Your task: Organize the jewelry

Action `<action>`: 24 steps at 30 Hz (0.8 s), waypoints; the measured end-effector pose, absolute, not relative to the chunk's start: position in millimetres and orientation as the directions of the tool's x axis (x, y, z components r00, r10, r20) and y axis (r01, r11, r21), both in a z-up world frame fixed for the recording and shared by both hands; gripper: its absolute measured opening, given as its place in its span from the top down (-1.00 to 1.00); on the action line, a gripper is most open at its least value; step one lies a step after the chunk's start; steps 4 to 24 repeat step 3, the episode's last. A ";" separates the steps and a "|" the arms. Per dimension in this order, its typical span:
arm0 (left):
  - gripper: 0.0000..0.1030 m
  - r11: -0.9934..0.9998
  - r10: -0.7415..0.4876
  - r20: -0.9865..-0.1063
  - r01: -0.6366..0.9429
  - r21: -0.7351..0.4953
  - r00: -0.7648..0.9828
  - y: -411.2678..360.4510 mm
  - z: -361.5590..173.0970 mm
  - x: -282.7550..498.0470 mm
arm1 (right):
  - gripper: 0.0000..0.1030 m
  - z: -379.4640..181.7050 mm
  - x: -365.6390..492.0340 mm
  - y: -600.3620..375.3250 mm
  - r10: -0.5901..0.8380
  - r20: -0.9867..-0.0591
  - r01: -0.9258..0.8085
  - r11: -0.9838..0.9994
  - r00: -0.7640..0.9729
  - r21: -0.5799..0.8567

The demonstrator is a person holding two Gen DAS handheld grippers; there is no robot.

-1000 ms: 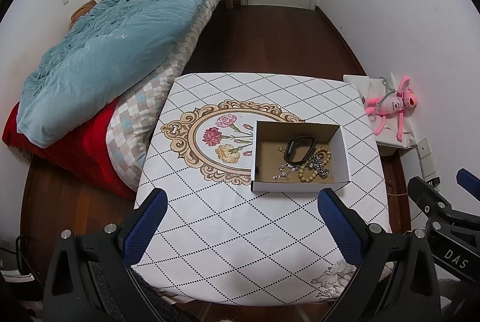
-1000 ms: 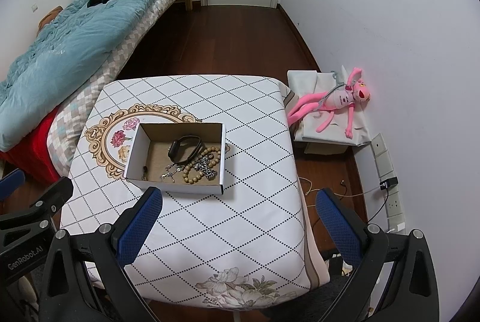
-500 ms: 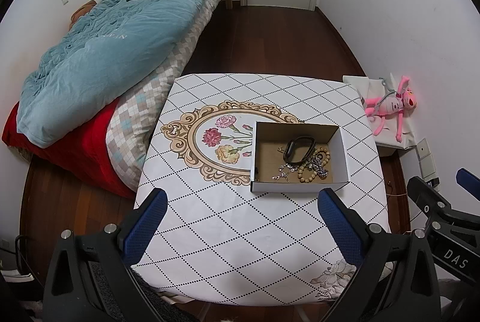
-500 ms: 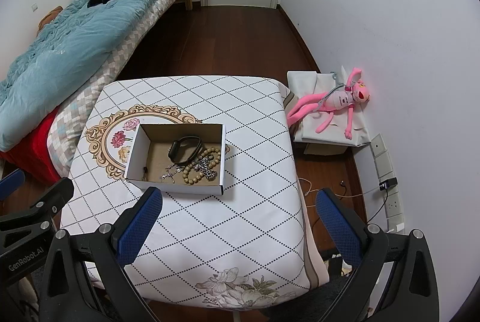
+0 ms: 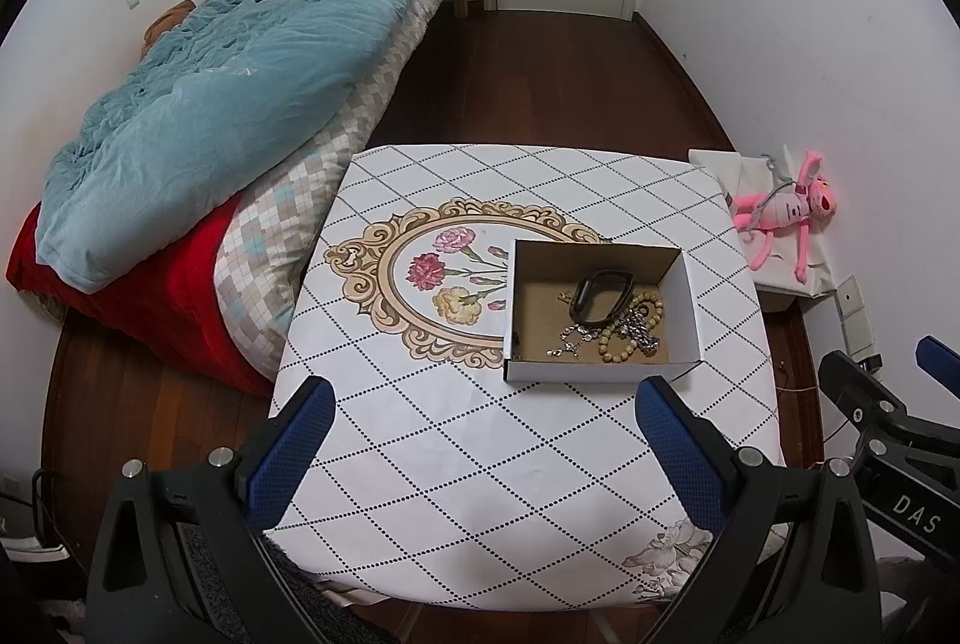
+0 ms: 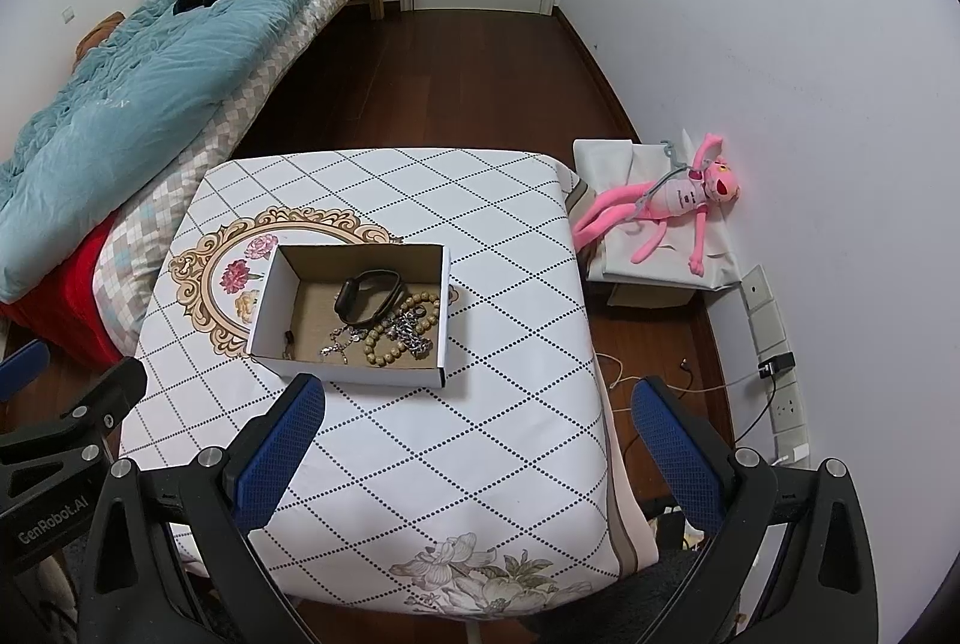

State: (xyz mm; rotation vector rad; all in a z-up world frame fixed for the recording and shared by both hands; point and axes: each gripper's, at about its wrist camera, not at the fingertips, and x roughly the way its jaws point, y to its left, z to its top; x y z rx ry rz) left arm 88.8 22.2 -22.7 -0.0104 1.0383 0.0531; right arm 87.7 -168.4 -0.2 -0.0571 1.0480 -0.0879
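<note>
Presently, both grippers hang above the near edge of the table, jaws spread wide and empty. Left gripper: blue pads either side of the cloth, short of the box. Right gripper: same pose, its left pad just before the box's near wall. Box: open cardboard, white outside, standing on the table right of the flower print. Contents: black band toward the back; bead bracelet and silver chain in front, touching in one heap. Beyond: bed at left, pink toy by the right wall. Against the frames a second earlier: no visible shift in grippers, box or jewelry.
</note>
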 end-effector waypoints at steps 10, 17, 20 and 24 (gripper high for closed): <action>-0.99 0.999 0.037 -0.862 -0.049 0.014 0.506 21.9 -22.7 88.7 | -1.00 -0.6 86.8 -168.1 -0.101 -0.862 0.046 0.995 0.496 -0.090; -0.99 0.999 0.037 -0.862 -0.049 0.014 0.506 21.9 -22.7 88.7 | -1.00 -0.6 86.8 -168.1 -0.101 -0.862 0.046 0.995 0.496 -0.090; -0.99 0.999 0.037 -0.862 -0.049 0.014 0.506 21.9 -22.7 88.7 | -1.00 -0.6 86.8 -168.1 -0.101 -0.862 0.046 0.995 0.496 -0.090; -0.99 0.999 0.037 -0.862 -0.049 0.014 0.506 21.9 -22.7 88.7 | -1.00 -0.6 86.8 -168.1 -0.101 -0.862 0.046 0.995 0.496 -0.090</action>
